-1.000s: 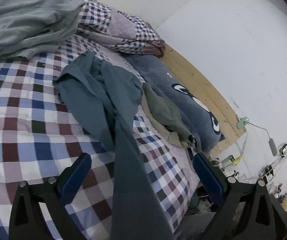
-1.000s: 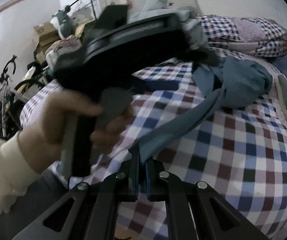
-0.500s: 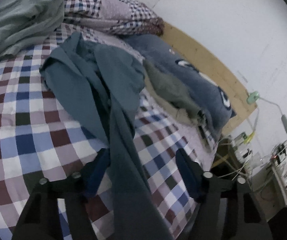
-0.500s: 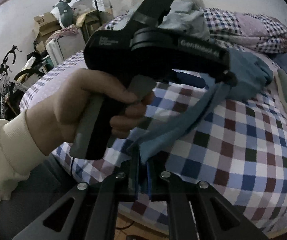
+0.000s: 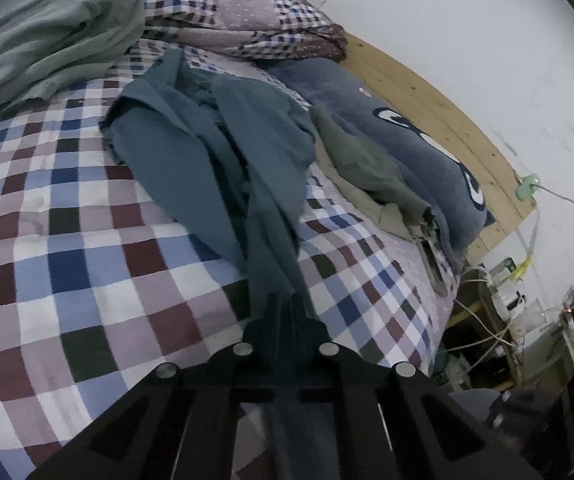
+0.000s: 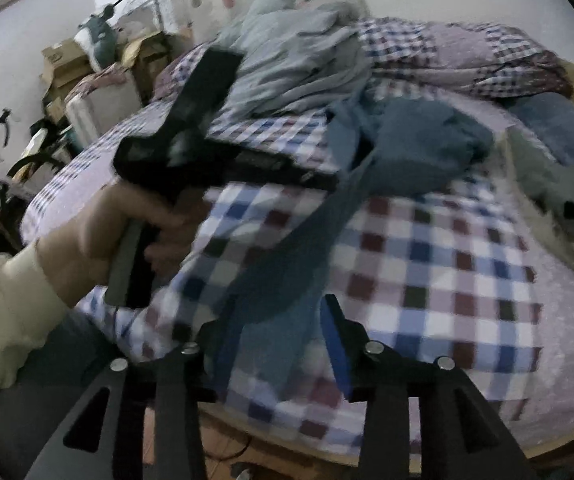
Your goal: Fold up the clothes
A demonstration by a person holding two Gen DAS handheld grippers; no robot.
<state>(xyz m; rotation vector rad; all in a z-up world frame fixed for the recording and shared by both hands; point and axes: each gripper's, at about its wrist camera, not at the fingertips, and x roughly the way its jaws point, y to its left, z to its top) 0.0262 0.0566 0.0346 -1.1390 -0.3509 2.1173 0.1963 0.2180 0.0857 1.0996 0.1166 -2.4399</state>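
The left gripper [image 5: 285, 312] clamped the teal garment [image 5: 223, 148] (bunched on the checkered bedspread [image 5: 67, 240]); the right gripper [image 6: 275, 340] stood apart.

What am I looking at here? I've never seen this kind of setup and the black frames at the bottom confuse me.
There is no robot. A person holds a hand-held gripper in each hand, each with a fisheye camera looking along its two fingers. In the left view, the left gripper is shut on a teal garment lying on the checked bedspread. In the right view, the right gripper is open around the garment's end, and the person's left hand shows gripping its tool. An olive garment lies beside a blue pillow.
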